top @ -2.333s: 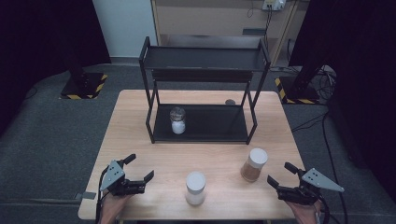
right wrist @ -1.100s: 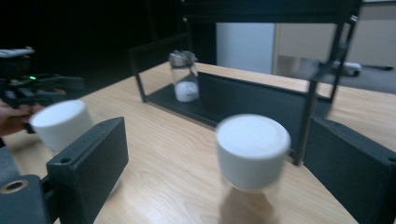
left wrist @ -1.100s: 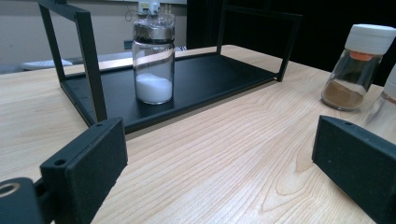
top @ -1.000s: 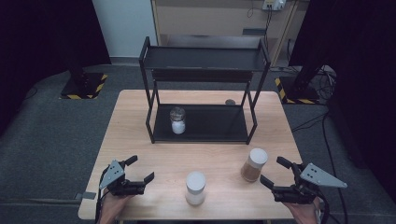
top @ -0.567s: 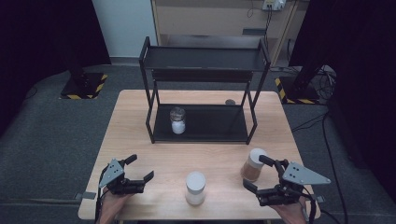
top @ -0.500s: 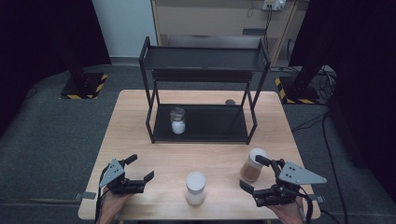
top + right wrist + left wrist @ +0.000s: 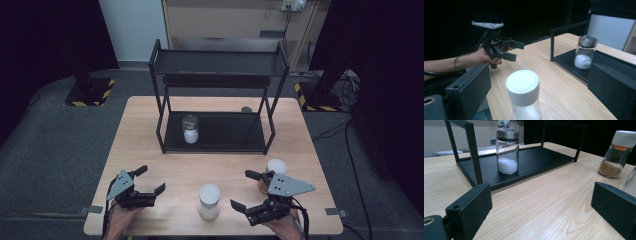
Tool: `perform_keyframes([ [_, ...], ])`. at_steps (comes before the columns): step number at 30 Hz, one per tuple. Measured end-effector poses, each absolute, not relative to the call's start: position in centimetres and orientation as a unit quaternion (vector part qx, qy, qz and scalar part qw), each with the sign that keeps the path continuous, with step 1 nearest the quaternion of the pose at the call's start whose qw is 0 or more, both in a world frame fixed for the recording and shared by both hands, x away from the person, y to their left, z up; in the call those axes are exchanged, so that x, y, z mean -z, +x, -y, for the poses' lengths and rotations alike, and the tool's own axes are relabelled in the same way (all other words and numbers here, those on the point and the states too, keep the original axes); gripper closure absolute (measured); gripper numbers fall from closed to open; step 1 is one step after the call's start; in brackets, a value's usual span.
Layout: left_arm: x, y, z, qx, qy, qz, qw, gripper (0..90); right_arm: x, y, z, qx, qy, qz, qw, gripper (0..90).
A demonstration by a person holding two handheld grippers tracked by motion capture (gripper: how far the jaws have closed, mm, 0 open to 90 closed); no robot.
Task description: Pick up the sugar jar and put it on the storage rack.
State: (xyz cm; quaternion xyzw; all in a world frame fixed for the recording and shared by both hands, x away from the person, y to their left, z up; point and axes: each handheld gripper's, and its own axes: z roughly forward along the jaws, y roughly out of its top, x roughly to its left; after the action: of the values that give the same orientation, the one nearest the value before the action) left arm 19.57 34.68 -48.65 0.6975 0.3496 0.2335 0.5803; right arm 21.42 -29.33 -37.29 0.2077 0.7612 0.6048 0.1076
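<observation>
A clear jar with a white lid (image 7: 209, 200) stands at the table's front middle. My right gripper (image 7: 242, 189) is open just to its right and points at it. In the right gripper view the jar (image 7: 523, 96) rises just ahead of the spread jaws, untouched. A brown-powder jar (image 7: 274, 167) with a white lid stands behind my right gripper. My left gripper (image 7: 151, 179) is open at the front left, holding nothing. In the left gripper view its jaws frame bare wood. A third jar (image 7: 190, 129), part-filled with white powder, stands on the lower shelf of the black rack (image 7: 216, 146).
The two-tier black rack takes up the table's far half, and its top shelf (image 7: 218, 64) is bare. A small dark round thing (image 7: 246, 109) lies behind the rack. Bare wood lies between the rack and the grippers. The table's front edge (image 7: 165, 231) is close under both hands.
My right gripper has moved left from the table's right edge and turned to face the white-lidded jar, passing in front of the brown jar. The left gripper and all jars stayed put.
</observation>
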Motion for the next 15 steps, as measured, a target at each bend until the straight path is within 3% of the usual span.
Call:
perform_keyframes([
  [15, 48.7, 19.6, -34.6, -0.233, 0.699, -0.349, 0.579, 2.0, 39.6, 23.6, 25.8, -0.59, 0.2, -0.779, 0.067, 5.8],
])
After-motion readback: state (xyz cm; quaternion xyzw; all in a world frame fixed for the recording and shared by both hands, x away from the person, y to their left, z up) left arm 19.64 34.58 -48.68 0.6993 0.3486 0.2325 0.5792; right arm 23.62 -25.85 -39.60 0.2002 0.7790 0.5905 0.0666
